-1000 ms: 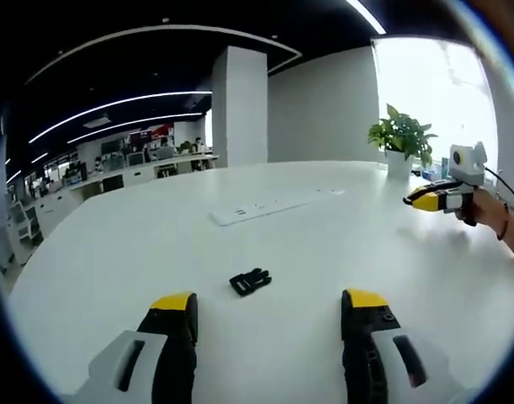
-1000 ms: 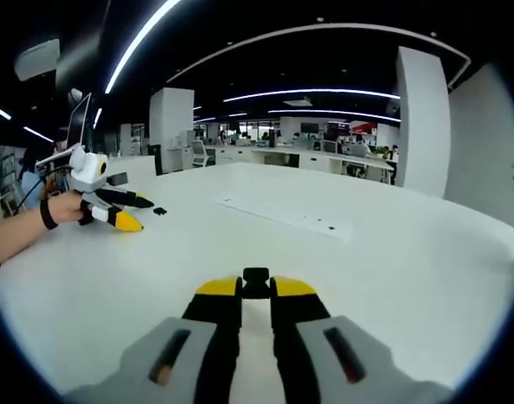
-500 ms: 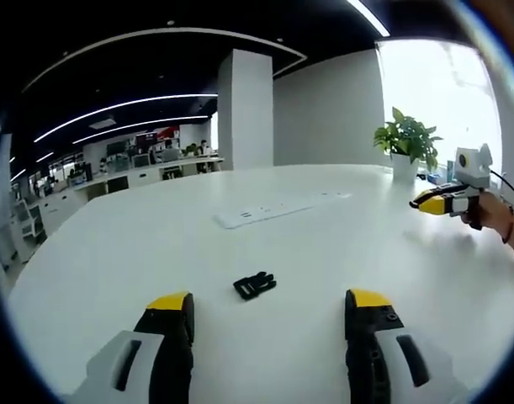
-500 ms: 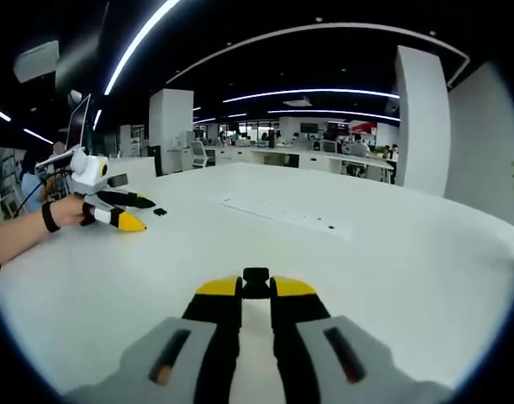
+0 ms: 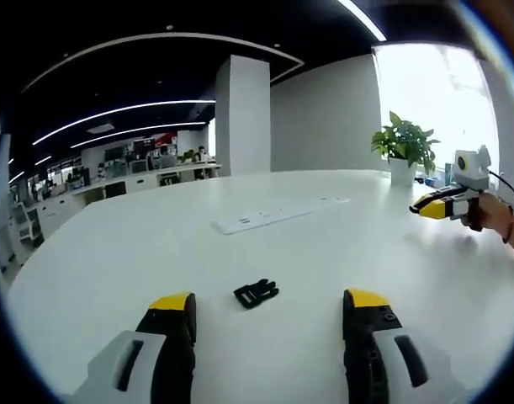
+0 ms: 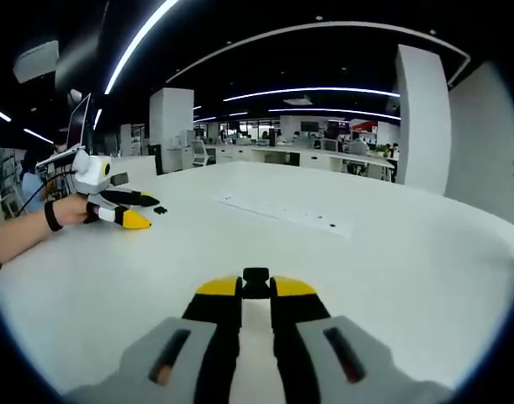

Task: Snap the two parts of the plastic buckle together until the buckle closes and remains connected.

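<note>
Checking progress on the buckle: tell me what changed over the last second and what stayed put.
Seen in the right gripper view, the left gripper edged a little closer to the loose buckle part on the table, jaws open, nothing grasped. The right gripper stayed shut on the other buckle part, barely moving. Nothing was picked up or released.

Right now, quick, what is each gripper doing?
Left gripper: open, holding nothing; a buckle part lies on the table ahead.
Right gripper: shut on the other buckle part.

Buckle part [image 5: 256, 293] on table [image 5: 113, 252], before left tool [image 5: 269, 307], power strip [image 5: 269, 215] behind.
</note>
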The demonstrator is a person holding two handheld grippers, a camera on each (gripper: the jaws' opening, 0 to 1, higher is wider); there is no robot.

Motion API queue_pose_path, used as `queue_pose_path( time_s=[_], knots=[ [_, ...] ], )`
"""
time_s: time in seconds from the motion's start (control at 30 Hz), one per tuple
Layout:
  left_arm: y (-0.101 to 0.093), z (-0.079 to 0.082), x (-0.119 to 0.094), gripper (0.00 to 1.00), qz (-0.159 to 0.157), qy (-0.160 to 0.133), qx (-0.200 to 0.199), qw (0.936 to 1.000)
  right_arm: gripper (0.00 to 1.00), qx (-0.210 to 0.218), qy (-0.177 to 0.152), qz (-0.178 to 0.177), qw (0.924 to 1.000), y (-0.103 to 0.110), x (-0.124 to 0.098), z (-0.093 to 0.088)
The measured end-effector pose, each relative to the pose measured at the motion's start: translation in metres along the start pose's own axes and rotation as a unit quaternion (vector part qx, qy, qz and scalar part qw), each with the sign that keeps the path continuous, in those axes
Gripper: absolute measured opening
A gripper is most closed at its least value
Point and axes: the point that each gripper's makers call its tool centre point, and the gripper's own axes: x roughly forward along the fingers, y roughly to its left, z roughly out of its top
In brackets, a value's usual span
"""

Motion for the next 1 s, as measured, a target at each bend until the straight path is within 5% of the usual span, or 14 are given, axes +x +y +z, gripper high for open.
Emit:
queue_pose_path(
  time_s=[0.2,1.0],
  knots=[
    [0.0,0.002,0.001,0.71,-0.002,-0.005,0.001,1.0,0.12,0.0,-0.001,-0.002,1.0,-0.002,-0.001,0.001],
    [-0.013,0.003,-0.005,0.4,-0.041,-0.01,0.018,0.9989,0.12,0.0,0.006,0.0,1.0,0.0,-0.001,-0.004]
  ],
)
